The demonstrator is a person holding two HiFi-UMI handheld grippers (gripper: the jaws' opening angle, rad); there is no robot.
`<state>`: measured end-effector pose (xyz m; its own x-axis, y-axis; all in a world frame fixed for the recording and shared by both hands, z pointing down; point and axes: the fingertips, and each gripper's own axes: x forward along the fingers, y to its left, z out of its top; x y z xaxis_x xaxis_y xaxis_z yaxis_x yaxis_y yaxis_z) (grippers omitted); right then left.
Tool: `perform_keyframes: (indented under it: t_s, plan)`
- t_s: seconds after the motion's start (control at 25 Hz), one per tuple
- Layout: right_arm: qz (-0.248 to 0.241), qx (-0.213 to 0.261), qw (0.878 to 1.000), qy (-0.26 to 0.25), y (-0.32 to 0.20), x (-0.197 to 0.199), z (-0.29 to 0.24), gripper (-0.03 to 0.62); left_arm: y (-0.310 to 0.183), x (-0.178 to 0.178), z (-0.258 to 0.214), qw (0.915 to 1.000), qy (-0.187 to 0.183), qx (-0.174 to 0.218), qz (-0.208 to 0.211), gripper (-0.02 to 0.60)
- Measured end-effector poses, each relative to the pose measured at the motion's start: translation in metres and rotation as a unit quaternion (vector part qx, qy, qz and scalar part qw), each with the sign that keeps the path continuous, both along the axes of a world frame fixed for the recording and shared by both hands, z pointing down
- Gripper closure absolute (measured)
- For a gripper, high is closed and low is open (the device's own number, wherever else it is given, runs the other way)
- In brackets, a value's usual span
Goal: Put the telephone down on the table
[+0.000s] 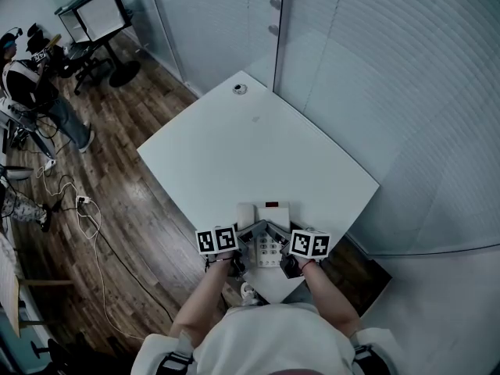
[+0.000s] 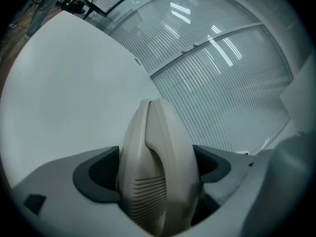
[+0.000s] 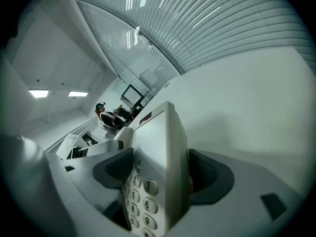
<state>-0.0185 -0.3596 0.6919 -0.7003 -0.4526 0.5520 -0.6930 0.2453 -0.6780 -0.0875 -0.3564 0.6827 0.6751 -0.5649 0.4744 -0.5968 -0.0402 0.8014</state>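
A beige desk telephone (image 1: 266, 226) with a keypad sits at the near edge of the white table (image 1: 250, 147), right in front of me. My left gripper (image 1: 244, 244) is shut on its handset (image 2: 158, 167), which fills the left gripper view between the dark pads. On the other side my right gripper (image 1: 283, 244) is shut on the telephone's body (image 3: 158, 172), with the number keys (image 3: 140, 191) showing between its jaws. Whether the telephone rests on the table or hangs just above it, I cannot tell.
The table stands in a corner of frosted glass walls (image 1: 375, 69). A small round fitting (image 1: 239, 89) lies near the table's far corner. To the left are wooden floor with cables (image 1: 86, 209), chairs, a desk and a seated person (image 1: 31, 84).
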Motion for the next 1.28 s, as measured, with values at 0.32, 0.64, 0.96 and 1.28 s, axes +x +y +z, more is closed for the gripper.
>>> perform_keyframes:
  t_s: [0.32,0.64,0.96,1.28]
  plan:
    - [-0.008,0.002,1.0,-0.019,-0.002,-0.002,0.003,0.243,-0.002,-0.001,-0.001,0.9998,-0.016,0.011,0.001,0.141]
    - [-0.01,-0.005,1.0,-0.014,0.0,-0.003,0.005,0.242,-0.001,-0.003,0.002,0.9996,-0.024,0.013,0.0,0.141]
    - [0.0,-0.003,1.0,0.002,0.0,0.0,0.008,0.242,0.002,-0.008,-0.003,0.9991,-0.036,0.018,-0.016,0.141]
    - [0.008,0.022,0.999,0.046,-0.005,0.007,0.006,0.243,0.009,-0.014,-0.015,0.9984,-0.036,0.029,-0.033,0.141]
